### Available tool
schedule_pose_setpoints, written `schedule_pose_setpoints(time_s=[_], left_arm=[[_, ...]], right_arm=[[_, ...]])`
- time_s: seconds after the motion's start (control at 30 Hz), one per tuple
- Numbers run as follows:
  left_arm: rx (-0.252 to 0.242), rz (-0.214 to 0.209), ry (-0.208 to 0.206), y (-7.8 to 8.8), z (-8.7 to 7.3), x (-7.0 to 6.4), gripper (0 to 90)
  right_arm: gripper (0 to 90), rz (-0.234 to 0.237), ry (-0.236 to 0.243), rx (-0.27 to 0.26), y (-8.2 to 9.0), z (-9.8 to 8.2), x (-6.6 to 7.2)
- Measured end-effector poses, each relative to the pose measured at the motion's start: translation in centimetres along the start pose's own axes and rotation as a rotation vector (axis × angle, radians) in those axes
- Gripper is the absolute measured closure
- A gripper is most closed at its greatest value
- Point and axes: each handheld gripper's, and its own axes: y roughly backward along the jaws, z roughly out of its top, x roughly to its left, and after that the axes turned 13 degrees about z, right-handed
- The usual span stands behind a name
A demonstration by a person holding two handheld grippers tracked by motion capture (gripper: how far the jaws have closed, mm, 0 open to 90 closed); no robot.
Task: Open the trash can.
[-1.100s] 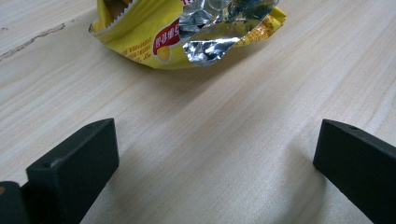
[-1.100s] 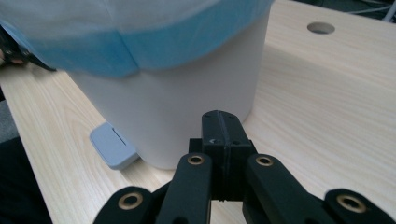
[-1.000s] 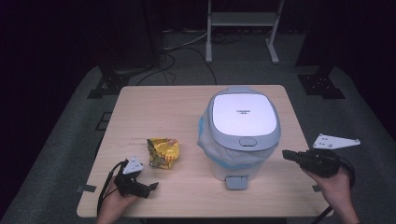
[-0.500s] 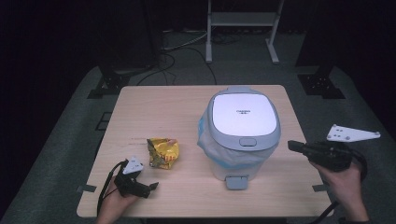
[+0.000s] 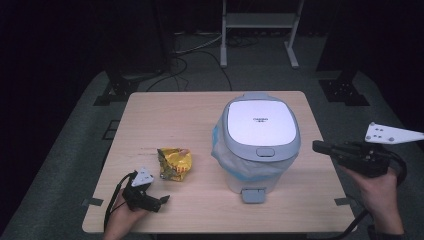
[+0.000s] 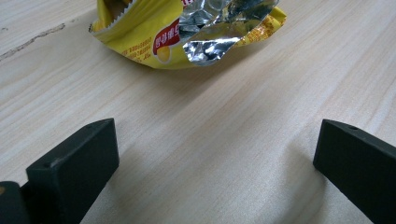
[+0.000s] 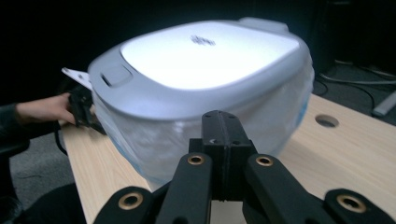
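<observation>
Resting low on the wooden table, the left gripper has its jaws spread wide, empty, aimed at a crumpled yellow snack bag lying just beyond their tips, probably lined up to pick it up. The right gripper, jaws pressed together on nothing, hangs off the table's right edge, pointing at a white pedal bin with its lid down and a bag liner showing, likely where the snack bag belongs.
</observation>
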Motion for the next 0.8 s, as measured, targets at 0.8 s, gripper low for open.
schedule_pose_setpoints(time_s=[0.8], left_arm=[[-0.001,0.001,0.000,0.0,0.0,0.0,0.0]], right_arm=[[89.9,0.161,0.057,-0.029,-3.7,3.3,1.6]])
